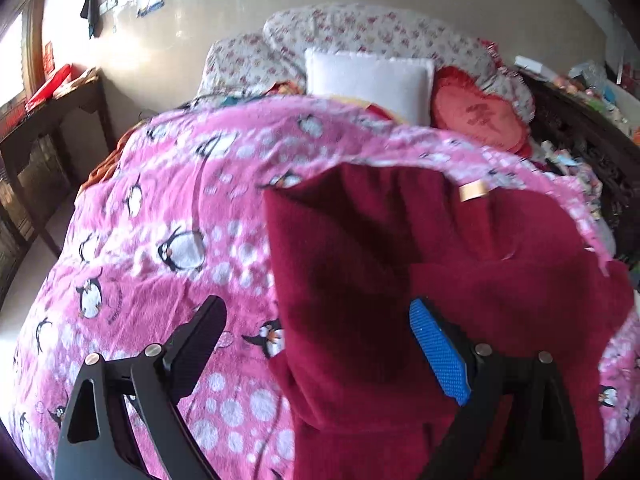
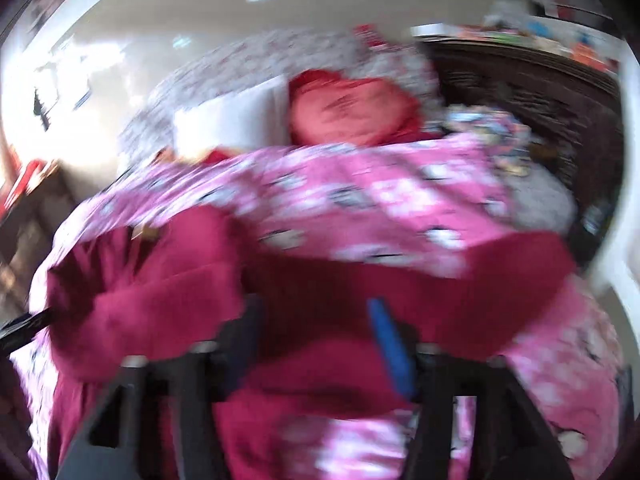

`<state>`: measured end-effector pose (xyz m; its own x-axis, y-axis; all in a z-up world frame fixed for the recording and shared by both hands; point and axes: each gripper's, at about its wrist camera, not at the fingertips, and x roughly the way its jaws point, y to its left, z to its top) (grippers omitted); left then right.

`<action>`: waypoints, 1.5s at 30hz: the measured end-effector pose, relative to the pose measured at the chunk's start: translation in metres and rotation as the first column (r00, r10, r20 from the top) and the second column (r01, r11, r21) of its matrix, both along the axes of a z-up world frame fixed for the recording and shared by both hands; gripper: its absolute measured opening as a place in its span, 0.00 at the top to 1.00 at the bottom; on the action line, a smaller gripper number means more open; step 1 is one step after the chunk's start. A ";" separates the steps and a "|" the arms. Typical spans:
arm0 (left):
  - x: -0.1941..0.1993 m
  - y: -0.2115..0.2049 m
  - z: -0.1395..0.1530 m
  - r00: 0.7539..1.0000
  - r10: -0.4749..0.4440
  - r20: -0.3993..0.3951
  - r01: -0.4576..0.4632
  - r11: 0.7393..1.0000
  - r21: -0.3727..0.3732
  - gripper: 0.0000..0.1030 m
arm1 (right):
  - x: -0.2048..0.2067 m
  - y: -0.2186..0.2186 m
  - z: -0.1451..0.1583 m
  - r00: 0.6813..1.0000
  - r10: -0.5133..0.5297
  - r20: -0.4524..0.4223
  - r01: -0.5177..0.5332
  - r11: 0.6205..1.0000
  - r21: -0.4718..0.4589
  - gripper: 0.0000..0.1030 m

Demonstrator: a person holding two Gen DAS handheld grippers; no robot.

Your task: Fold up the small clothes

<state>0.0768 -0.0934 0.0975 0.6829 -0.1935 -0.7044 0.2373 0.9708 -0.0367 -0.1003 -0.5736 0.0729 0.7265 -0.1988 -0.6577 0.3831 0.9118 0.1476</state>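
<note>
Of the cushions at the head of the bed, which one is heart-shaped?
The red heart-shaped cushion, right of the plain white rectangular pillow; behind both are floral-print pillows.

A dark red knit garment [image 1: 360, 272] lies crumpled on the bed, partly doubled over itself so that one flap covers another. A small tan label [image 1: 473, 191] shows near its far edge. In the right wrist view (badly blurred) the same garment [image 2: 320, 280] spreads wide in rumpled folds.
</note>
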 end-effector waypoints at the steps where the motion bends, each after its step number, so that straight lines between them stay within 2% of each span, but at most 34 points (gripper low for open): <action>1: -0.004 -0.002 0.005 1.000 -0.010 0.007 0.010 1.000 -0.008 0.10 | -0.006 -0.013 -0.002 0.999 -0.033 -0.007 0.034 0.999 0.011 0.20; 4: -0.011 -0.010 0.013 0.999 -0.039 0.007 0.039 0.999 -0.034 0.10 | -0.025 -0.065 -0.014 0.987 -0.157 -0.031 0.159 0.983 0.094 0.20; 9: -0.015 -0.026 0.009 0.996 -0.081 -0.021 0.080 0.996 -0.029 0.10 | -0.039 -0.140 -0.042 0.943 -0.324 -0.078 0.333 0.917 0.219 0.20; 12: -0.014 -0.032 0.005 0.996 -0.086 -0.028 0.086 0.996 -0.008 0.10 | -0.038 -0.167 -0.053 0.934 -0.351 -0.066 0.354 0.882 0.311 0.20; 14: -0.012 -0.032 0.003 0.996 -0.077 -0.035 0.077 0.997 -0.001 0.10 | -0.029 -0.178 -0.057 0.937 -0.350 -0.026 0.337 0.877 0.344 0.22; 15: -0.011 -0.030 0.002 0.997 -0.071 -0.039 0.071 0.997 -0.003 0.10 | -0.024 -0.180 -0.057 0.942 -0.336 -0.009 0.319 0.886 0.337 0.39; 16: -0.010 -0.028 0.002 0.997 -0.065 -0.043 0.065 0.998 -0.005 0.10 | -0.018 -0.181 -0.056 0.949 -0.315 -0.007 0.300 0.896 0.328 0.74; 17: -0.010 -0.025 0.001 0.997 -0.059 -0.047 0.059 0.998 -0.008 0.10 | -0.014 -0.182 -0.053 0.953 -0.304 -0.010 0.291 0.903 0.317 0.86; 18: -0.010 -0.021 0.002 0.997 -0.055 -0.048 0.055 0.998 -0.010 0.10 | -0.015 -0.180 -0.048 0.951 -0.308 0.001 0.293 0.906 0.307 0.87; 20: -0.009 -0.012 0.004 0.998 -0.042 -0.041 0.042 0.999 -0.016 0.10 | -0.023 -0.168 -0.024 0.953 -0.292 0.083 0.258 0.923 0.286 0.87; 22: -0.007 0.002 0.009 0.999 -0.019 -0.035 0.018 0.999 -0.036 0.10 | -0.027 -0.141 0.014 0.958 -0.221 0.180 0.180 0.958 0.221 0.87; 24: -0.005 0.018 0.015 0.999 0.009 -0.035 -0.012 0.998 -0.068 0.10 | -0.025 -0.093 0.060 0.960 -0.089 0.265 0.064 0.993 0.101 0.87; 25: -0.004 0.024 0.017 0.999 0.020 -0.035 -0.023 0.997 -0.080 0.10 | -0.023 -0.072 0.074 0.957 -0.028 0.288 0.011 0.998 0.062 0.87; 27: -0.004 0.039 0.022 0.998 0.049 -0.033 -0.053 0.993 -0.106 0.10 | -0.015 -0.020 0.098 0.940 0.115 0.322 -0.121 0.993 -0.002 0.87; 29: -0.005 0.054 0.026 0.997 0.074 -0.027 -0.077 0.988 -0.133 0.10 | 0.001 0.045 0.109 0.904 0.280 0.322 -0.277 0.959 -0.056 0.87; 32: -0.006 0.071 0.026 0.995 0.098 -0.029 -0.101 0.984 -0.146 0.10 | 0.028 0.128 0.094 0.844 0.470 0.260 -0.463 0.882 -0.090 0.87; 33: -0.005 0.074 0.025 0.994 0.103 -0.034 -0.107 0.983 -0.146 0.10 | 0.042 0.162 0.079 0.815 0.538 0.214 -0.531 0.842 -0.091 0.87; 36: -0.004 0.084 0.018 0.992 0.114 -0.052 -0.120 0.981 -0.153 0.10 | 0.069 0.229 0.028 0.768 0.635 0.081 -0.626 0.772 -0.109 0.86; 38: -0.003 0.087 0.012 0.991 0.112 -0.068 -0.121 0.981 -0.154 0.10 | 0.088 0.263 -0.013 0.723 0.688 -0.053 -0.690 0.720 -0.070 0.83; 40: -0.002 0.087 0.007 0.991 0.104 -0.079 -0.115 0.982 -0.151 0.10 | 0.097 0.271 -0.036 0.698 0.703 -0.139 -0.712 0.702 -0.024 0.67; 41: -0.002 0.087 0.005 0.992 0.098 -0.081 -0.109 0.983 -0.148 0.10 | 0.095 0.268 -0.039 0.696 0.705 -0.134 -0.712 0.702 -0.003 0.65; 45: -0.003 0.083 0.003 0.994 0.080 -0.077 -0.092 0.983 -0.157 0.10 | 0.074 0.234 -0.016 0.738 0.674 -0.043 -0.675 0.737 -0.033 0.31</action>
<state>0.0743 -0.0100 0.1009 0.6522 -0.2505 -0.7154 0.1445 0.9676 -0.2070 -0.0258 -0.3398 0.0573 0.6637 0.3080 -0.6817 -0.3314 0.9380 0.1012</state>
